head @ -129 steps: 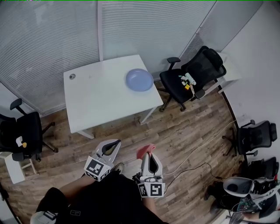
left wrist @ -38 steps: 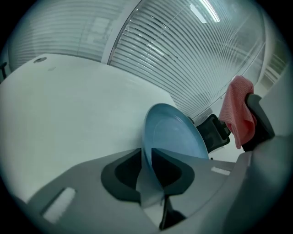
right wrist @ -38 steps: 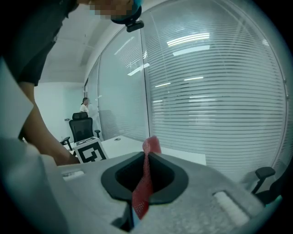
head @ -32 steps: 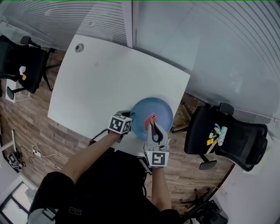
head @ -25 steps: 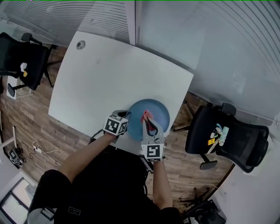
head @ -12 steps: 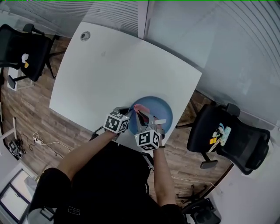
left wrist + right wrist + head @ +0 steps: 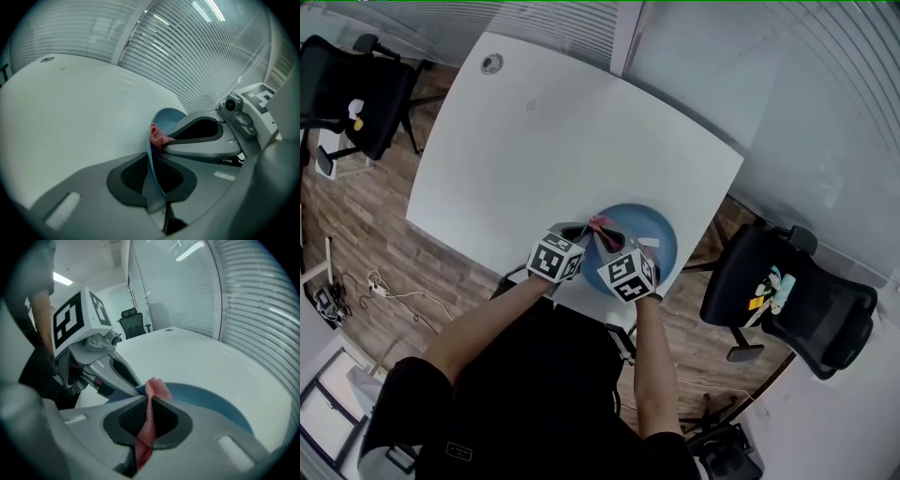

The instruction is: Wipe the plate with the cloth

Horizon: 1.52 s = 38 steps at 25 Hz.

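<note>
The blue plate [image 7: 658,242] is found at the near edge of the white surface [image 7: 534,141], close to its right-hand corner as seen from the head view. Its near-left rim is gripped by the left gripper [image 7: 151,174]. In the left gripper view the thin blue edge is seen running straight between the two dark pads, which are closed against it from both sides. Whether the plate lies flat or is tipped up slightly cannot be told.

The pink cloth [image 7: 151,401] is clamped in the right gripper [image 7: 148,422]. A narrow fold is pinched between the pads, and a small tuft is left standing free beyond the tips. That tuft is placed at the plate's left rim, just beside the jaws of the left gripper, and seems to touch the blue face there, though firm contact cannot be confirmed.

The coming stroke is judged to depend on one relation: nearly all of the bare plate lies to the right of the cloth and away from the person. In the right gripper view it is seen curving off ahead and to the right. The wipe would therefore be carried away from the left gripper's hold and across the dish. The right gripper is the one placed to do it — the left serves only as the brace. The two grippers are crowded together at the rim, so some care is called for at the start.
</note>
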### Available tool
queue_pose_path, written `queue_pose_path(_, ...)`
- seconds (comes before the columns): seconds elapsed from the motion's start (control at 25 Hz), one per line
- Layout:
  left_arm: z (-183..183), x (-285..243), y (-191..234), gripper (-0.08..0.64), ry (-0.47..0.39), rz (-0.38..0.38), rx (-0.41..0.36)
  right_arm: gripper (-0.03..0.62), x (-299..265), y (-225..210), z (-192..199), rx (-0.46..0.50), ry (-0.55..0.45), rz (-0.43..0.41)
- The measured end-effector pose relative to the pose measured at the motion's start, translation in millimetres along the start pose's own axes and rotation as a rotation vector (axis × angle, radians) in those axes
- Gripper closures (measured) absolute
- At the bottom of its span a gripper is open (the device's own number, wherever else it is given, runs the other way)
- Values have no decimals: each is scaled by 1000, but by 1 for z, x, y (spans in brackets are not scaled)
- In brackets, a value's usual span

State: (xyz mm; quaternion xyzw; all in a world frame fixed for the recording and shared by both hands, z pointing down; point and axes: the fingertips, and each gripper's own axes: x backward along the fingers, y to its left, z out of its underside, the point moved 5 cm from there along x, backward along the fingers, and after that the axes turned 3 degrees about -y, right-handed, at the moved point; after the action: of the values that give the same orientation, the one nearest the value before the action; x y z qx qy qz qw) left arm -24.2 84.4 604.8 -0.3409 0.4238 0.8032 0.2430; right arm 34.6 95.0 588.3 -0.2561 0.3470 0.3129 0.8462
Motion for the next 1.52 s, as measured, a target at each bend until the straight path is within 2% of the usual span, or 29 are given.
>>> queue_pose_path(0.2, 0, 1, 0, 529, -2, 1, -4, 572, -7, -5, 0, -58, 51, -51)
queue_pose_path(0.36, 1, 1, -1, 532, -7, -1, 3, 572, -12, -10, 0, -86, 57, -37)
queue_pose_path(0.52, 1, 1, 0, 535, -6, 1, 14, 572, -13, -12, -3, -134, 16, -7)
queue_pose_path(0.84, 1, 0, -1, 534, 5, 7, -11, 572, -6, -33, -1, -142, -72, 133)
queue_pose_path(1.04, 2, 0, 1, 534, 6, 8, -16, 572, -2, -43, 1, -147, -90, 226)
queue_pose_path(1.32, 0, 0, 1, 532, 5, 9, -31, 572, 6, -58, 3, -139, -47, 333)
queue_pose_path(1.52, 1, 1, 1, 532, 2, 7, -32, 572, 12, -67, 9, -97, -2, 401)
